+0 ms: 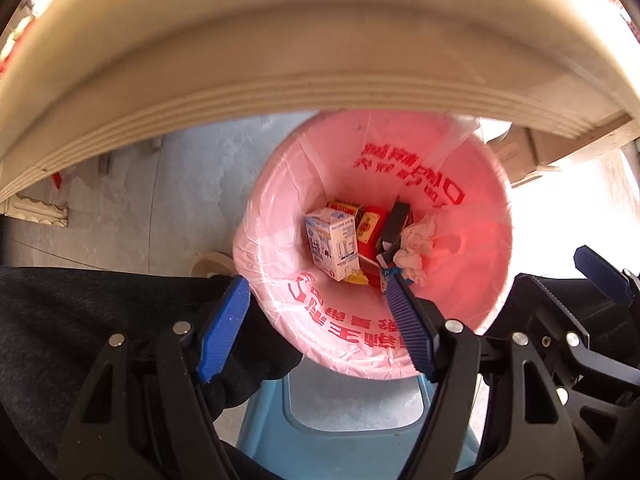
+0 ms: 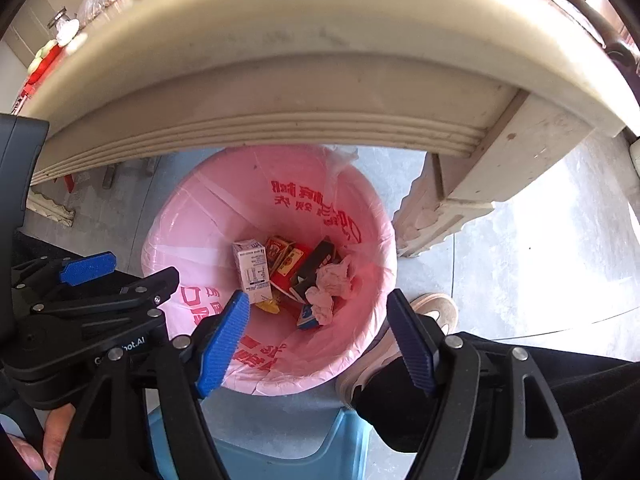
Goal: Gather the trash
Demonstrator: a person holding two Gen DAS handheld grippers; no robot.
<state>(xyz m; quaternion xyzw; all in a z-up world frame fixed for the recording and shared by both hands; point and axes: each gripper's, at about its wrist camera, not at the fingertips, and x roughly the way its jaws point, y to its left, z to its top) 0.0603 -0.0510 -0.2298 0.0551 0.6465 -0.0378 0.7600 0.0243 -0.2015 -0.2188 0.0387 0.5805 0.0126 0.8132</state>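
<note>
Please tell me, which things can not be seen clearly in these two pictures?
- Bottom of the pink plastic bin liner: both views, the trash covers it.
- Yellow wrapper: right wrist view, mostly under the white milk carton.
- Cream table's top: both views, the camera looks from below its edge.
- Liner's red lettering: too distorted to read.

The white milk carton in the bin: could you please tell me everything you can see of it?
The white milk carton is a small rectangular paper box with blue artwork and a printed label panel. It looks intact and lies tilted at the bottom of the pink bag that lines the bin, on the left of the pile. It leans against the red and yellow packets. Neither gripper touches it.
</note>
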